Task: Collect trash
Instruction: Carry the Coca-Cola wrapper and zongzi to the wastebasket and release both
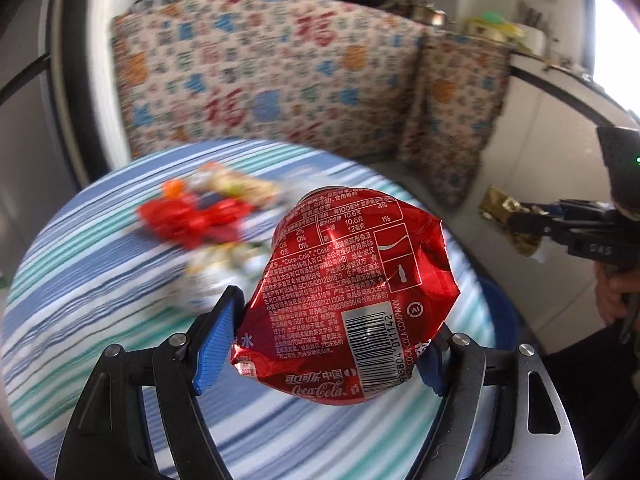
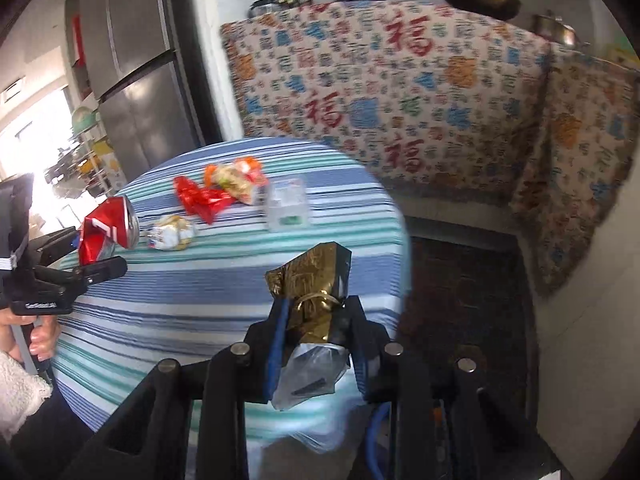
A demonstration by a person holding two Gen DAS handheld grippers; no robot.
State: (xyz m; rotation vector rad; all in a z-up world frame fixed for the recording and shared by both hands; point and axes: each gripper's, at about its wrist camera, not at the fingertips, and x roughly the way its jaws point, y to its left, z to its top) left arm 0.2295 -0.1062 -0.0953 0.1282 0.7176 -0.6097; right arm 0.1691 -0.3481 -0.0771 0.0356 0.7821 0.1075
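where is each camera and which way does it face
Left wrist: on the left gripper, facing the striped table over its crushed cola can; right gripper at right.
Right wrist: on the right gripper, facing the table over its gold wrapper; left gripper, hand.
Shared: table, can, wrapper.

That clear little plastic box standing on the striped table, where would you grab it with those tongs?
The clear plastic box stands upright and apart from the red wrapper and snack bag to its left. I would probably come from above and close the tongs across its two flat side walls near the top. Both tongs are full now: the left tongs hold the crushed can.
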